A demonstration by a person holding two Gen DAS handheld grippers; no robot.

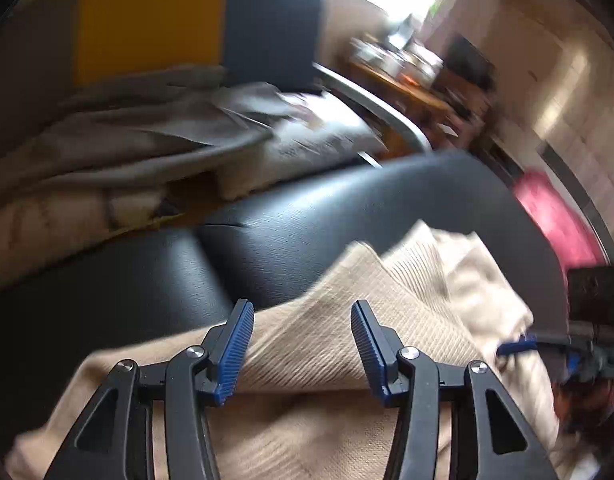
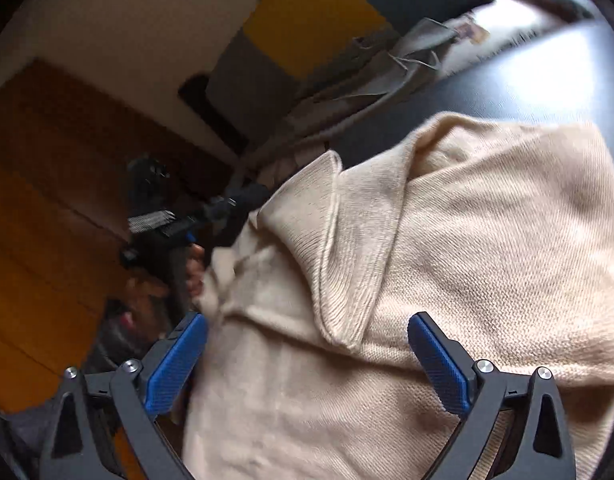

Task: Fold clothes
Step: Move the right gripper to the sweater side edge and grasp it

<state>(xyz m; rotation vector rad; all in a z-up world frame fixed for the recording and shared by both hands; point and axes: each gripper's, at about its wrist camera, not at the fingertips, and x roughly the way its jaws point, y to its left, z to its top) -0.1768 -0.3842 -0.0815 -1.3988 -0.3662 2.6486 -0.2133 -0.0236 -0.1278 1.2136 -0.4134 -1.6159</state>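
A cream knitted sweater [image 1: 407, 280] lies crumpled on a black leather seat [image 1: 307, 216]. My left gripper [image 1: 303, 308] is open just above its near fold, and nothing is pinched between the blue pads. In the right wrist view the sweater [image 2: 487, 240] fills the frame, with a ribbed hem flap folded over its middle. My right gripper [image 2: 307, 322] stands wide open over that flap, its pads clear of the cloth. One blue fingertip [image 1: 515, 347] of the right gripper shows at the sweater's right edge. A hand [image 2: 193, 272] holds the left gripper's body at the sweater's left side.
A heap of grey clothes [image 1: 147, 132] lies on a seat behind, under a yellow cushion [image 1: 147, 20]. A cluttered wooden table [image 1: 403, 76] stands further back and something pink [image 1: 555, 216] lies to the right. Wooden floor [image 2: 47, 200] lies left of the black seat [image 2: 527, 72].
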